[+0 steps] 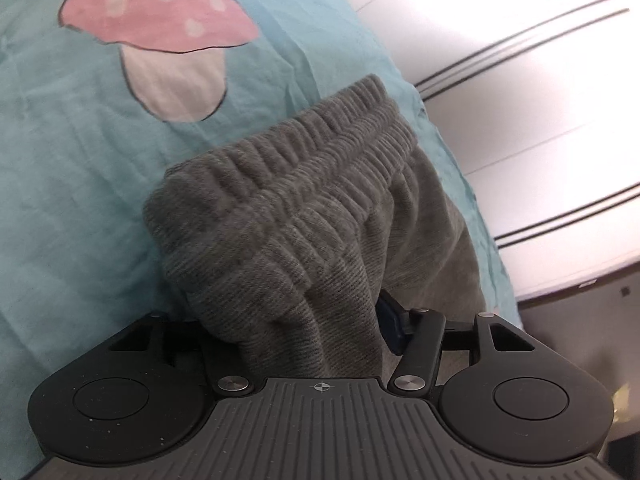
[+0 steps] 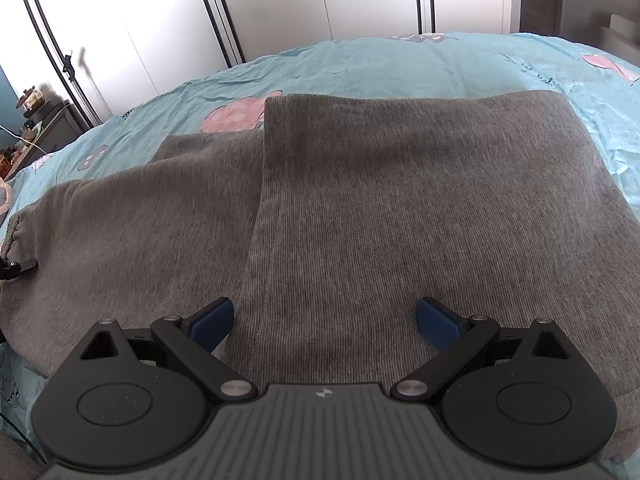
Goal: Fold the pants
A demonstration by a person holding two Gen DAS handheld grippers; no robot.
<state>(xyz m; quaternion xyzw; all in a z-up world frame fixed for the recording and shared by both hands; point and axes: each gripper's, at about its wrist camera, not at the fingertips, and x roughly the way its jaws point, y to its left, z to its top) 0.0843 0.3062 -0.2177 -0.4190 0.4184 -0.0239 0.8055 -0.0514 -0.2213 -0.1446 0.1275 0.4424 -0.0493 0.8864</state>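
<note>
One pair of grey pants [image 2: 400, 208] lies folded mid-frame on a bed's turquoise mushroom-print sheet [image 2: 400, 64], white wardrobe doors [image 2: 280, 4] behind. Two tongs: the right tongs [image 2: 325, 320] gape wide, gripping nothing; the left tongs [image 1: 320, 320] pinch the bunched waistband [image 1: 288, 184], which hides their fingertips.

Bare teal bedsheet [image 2: 400, 64] around the grey pants [image 2: 400, 200]; white wardrobe doors [image 2: 280, 0] close beyond the bed's far edge

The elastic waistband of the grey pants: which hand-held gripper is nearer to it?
Left. The left hand-held gripper is clamped on the waistband; the right hand-held gripper hovers open over the folded legs, well away.
</note>
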